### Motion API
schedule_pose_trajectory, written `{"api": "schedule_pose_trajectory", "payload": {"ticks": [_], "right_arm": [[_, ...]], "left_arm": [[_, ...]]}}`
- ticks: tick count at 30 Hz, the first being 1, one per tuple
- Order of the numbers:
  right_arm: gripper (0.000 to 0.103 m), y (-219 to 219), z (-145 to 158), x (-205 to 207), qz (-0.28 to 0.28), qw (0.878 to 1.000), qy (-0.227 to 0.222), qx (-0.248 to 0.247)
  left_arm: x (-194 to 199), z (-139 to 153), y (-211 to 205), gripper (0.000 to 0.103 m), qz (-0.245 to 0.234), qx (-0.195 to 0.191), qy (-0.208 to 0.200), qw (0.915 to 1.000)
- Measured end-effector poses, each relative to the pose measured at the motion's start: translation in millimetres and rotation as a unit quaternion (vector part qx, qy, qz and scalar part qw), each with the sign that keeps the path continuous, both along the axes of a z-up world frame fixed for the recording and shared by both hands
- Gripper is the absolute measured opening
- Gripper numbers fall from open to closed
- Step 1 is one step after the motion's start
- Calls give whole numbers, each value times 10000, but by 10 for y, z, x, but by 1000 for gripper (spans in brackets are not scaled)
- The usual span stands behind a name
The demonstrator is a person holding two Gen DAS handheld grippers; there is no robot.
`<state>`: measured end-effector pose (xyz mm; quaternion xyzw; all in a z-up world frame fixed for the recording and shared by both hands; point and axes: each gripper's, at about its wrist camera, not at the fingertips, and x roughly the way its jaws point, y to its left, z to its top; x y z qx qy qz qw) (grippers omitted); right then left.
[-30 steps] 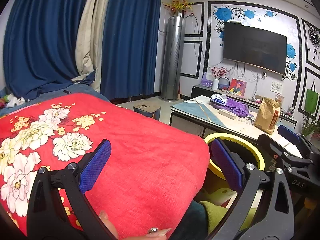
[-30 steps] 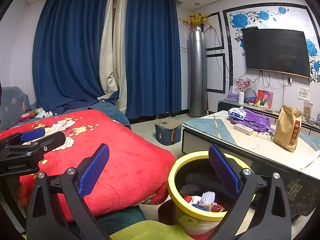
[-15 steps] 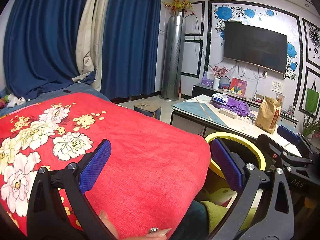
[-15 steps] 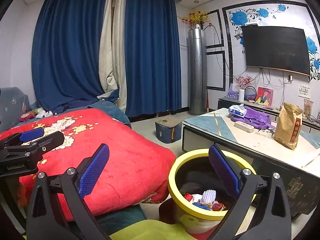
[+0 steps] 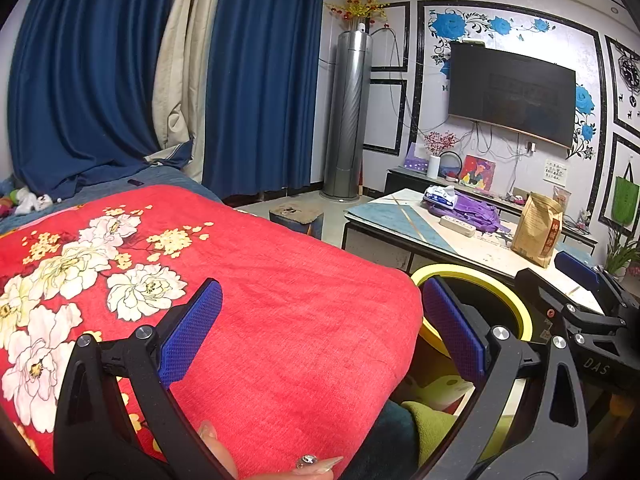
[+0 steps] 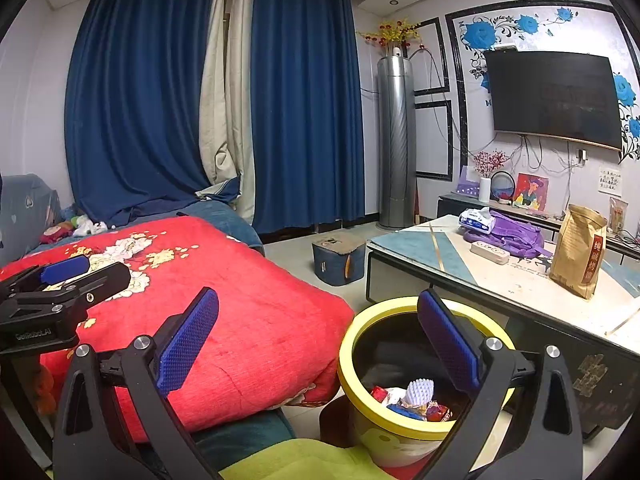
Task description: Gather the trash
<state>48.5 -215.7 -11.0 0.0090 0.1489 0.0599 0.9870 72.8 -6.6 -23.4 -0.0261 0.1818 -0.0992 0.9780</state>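
A yellow-rimmed trash bin [image 6: 400, 428] stands on the floor between the bed and the low table, with wrappers and a pale brush-like item [image 6: 418, 392] inside. My right gripper [image 6: 320, 344] hovers open above and in front of it, nothing between its blue pads. My left gripper [image 5: 320, 332] is open over the red blanket, also empty. The bin's rim [image 5: 516, 304] peeks past the blanket edge in the left wrist view. Each gripper shows in the other's view: the left one [image 6: 64, 276] at far left, the right one [image 5: 580, 280] at far right.
A red floral blanket [image 5: 280, 300] covers the bed on the left. The low table [image 6: 520, 284] on the right carries a brown paper bag [image 6: 578, 252], purple cloth [image 6: 516, 234], a tissue pack and a power strip. A small stool [image 6: 338, 256] sits on the floor. A hand [image 5: 224, 456] shows at the bottom.
Both views have shifted only slightly. The grippers stay open and nothing has been picked up or dropped.
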Motion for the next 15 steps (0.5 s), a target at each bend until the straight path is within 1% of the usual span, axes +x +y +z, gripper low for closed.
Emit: {"api": "schedule_pose_trajectory", "payload": {"ticks": [15], "right_arm": [[97, -2, 1, 6, -5, 10000, 5, 6]], "left_arm": [[11, -9, 35, 92, 36, 32, 27, 10000]]}}
